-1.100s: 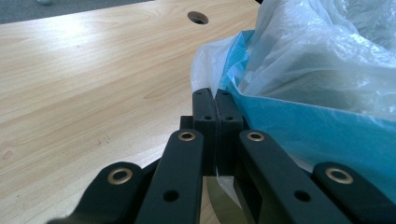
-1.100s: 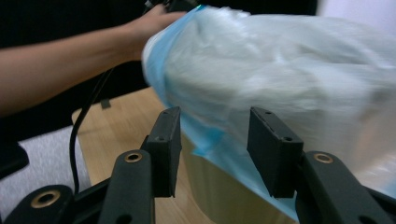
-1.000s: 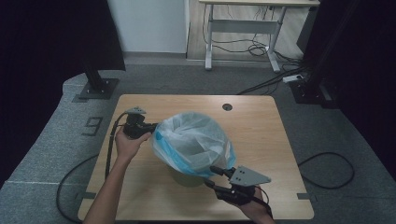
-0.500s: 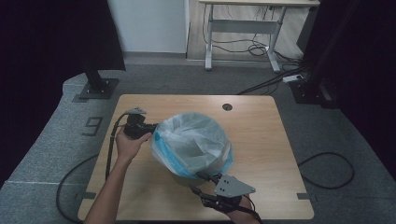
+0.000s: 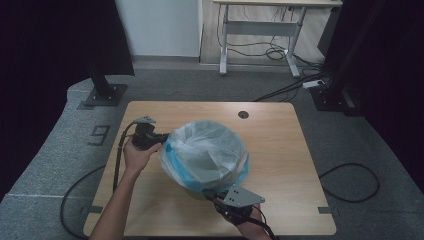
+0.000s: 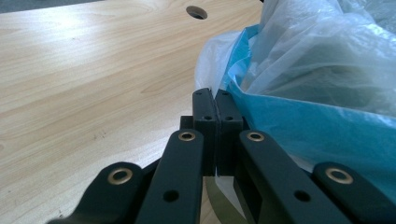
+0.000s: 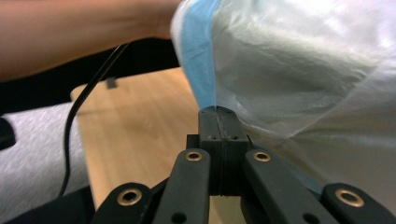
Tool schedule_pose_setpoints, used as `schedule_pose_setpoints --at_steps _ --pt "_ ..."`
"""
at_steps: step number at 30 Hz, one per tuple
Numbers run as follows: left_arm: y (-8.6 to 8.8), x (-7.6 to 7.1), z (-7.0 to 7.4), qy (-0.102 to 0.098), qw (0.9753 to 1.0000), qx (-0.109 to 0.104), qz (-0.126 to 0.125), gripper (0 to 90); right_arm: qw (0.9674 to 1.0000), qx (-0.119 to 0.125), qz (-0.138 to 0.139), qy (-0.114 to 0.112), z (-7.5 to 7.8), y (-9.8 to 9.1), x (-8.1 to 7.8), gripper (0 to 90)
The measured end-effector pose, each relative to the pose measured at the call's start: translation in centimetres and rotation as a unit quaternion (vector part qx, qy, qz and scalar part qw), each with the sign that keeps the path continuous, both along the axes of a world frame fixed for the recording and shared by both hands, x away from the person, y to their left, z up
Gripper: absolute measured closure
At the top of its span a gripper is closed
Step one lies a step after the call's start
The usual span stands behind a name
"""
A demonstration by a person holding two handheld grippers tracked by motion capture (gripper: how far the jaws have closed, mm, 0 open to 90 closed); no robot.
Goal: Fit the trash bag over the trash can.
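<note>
A translucent plastic bag [image 5: 205,152] with a blue band round its rim is puffed up over a bin in the middle of the wooden table [image 5: 280,150]. My left gripper [image 5: 164,139] is at the bag's left side, shut on its rim. In the left gripper view the two pads [image 6: 216,100] meet, with a sliver of film pinched between them beside the blue band [image 6: 299,126]. My right gripper [image 5: 209,192] is at the bag's near side. Its jaws have just been closing, and in the right gripper view the tips [image 7: 218,114] are pressed together on the blue edge [image 7: 201,56].
A round cable hole [image 5: 243,114] lies in the table behind the bag. The left gripper's black cable [image 5: 117,165] runs off the table's left edge. Another cable loops on the floor at the right [image 5: 350,180]. A white desk frame [image 5: 260,30] stands at the back.
My right gripper has moved left and in under the bag's near edge, and its jaws have shut on the rim. The left gripper has stayed put.
</note>
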State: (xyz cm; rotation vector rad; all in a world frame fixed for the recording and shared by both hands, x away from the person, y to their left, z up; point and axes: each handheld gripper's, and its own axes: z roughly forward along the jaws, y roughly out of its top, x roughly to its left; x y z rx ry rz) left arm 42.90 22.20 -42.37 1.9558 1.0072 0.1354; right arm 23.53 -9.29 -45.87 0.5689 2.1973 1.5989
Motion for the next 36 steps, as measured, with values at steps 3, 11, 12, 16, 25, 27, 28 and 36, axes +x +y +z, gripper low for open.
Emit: schedule_pose_setpoints --at_steps 3,11,12,16,25,27,28,36 --pt "0.1 0.0 -0.2 0.006 1.0000 0.003 -0.001 89.6 0.9996 -0.020 0.018 0.006 -1.0 0.7 -0.3 89.2" --pt "0.3 0.2 -1.0 0.033 0.9994 0.010 -0.005 89.4 0.9953 -0.073 -0.004 0.064 -5.3 1.3 1.7 89.2" --pt "0.2 0.2 -1.2 0.034 0.9993 0.012 -0.006 89.5 0.9947 -0.076 -0.008 0.069 -5.7 1.1 2.0 89.2" --pt "-0.3 0.4 -1.6 0.039 0.9990 0.016 -0.012 89.4 0.9913 -0.088 -0.024 0.095 -7.0 0.7 2.9 89.2" --pt "-1.2 0.4 -2.2 0.044 0.9984 0.028 -0.021 89.4 0.9884 -0.104 -0.028 0.108 -8.2 0.5 3.3 89.2" --pt "-1.3 0.4 -2.3 0.045 0.9983 0.030 -0.023 89.4 0.9874 -0.109 -0.027 0.111 -8.4 0.3 3.3 89.2" --pt "-1.4 0.4 -2.3 0.046 0.9982 0.030 -0.024 89.4 0.9861 -0.114 -0.030 0.118 -8.5 0.2 3.4 89.2" --pt "-0.9 0.3 -3.5 0.050 0.9985 0.018 -0.015 87.2 0.9847 -0.109 -0.035 0.131 -8.7 -0.2 3.6 89.0"
